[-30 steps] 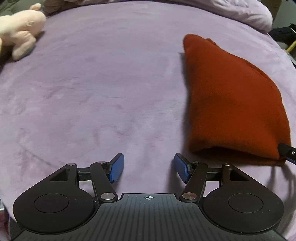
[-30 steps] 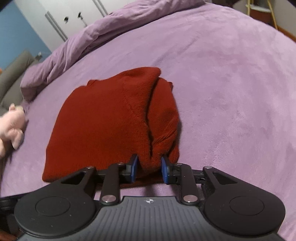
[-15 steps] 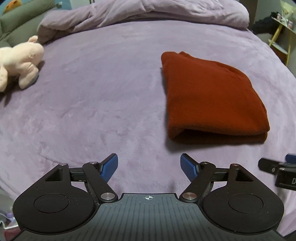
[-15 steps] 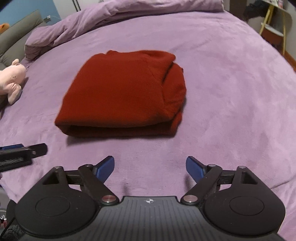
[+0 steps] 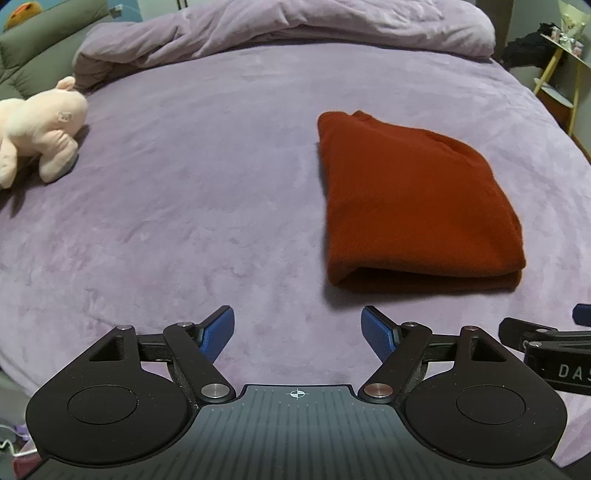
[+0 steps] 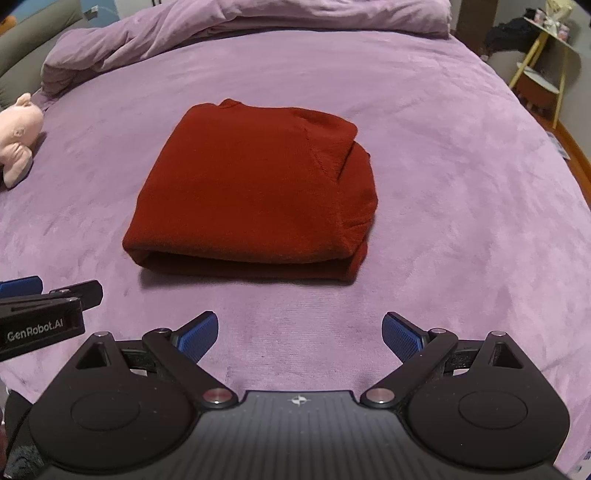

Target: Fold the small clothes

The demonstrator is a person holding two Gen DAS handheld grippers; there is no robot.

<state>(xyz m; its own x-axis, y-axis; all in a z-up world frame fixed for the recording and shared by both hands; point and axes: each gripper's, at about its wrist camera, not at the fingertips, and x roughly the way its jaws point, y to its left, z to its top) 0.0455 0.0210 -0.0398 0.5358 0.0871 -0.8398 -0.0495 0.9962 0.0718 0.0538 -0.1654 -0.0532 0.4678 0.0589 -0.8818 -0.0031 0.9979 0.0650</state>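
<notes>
A rust-red sweater (image 6: 255, 192) lies folded into a thick rectangle on the purple bed cover (image 6: 443, 166). In the left wrist view the sweater (image 5: 413, 206) sits to the upper right. My left gripper (image 5: 297, 330) is open above bare cover, nearer to me than the sweater and to its left, with nothing between its blue pads. My right gripper (image 6: 299, 336) hangs in front of the sweater's near fold with its jaws still opening wide and nothing between them. Each gripper's tip shows at the edge of the other's view.
A pink plush toy (image 5: 37, 133) lies at the far left of the bed. A bunched purple duvet (image 5: 295, 26) lines the far edge. A yellow-legged side stand (image 6: 546, 70) is beyond the bed at the right, and a grey-green sofa (image 5: 33, 55) at the far left.
The right gripper let go of the sweater's near corner, opened wide and drew back and up. The left gripper also rose and pulled away, opening a little more. The sweater now lies flat.
</notes>
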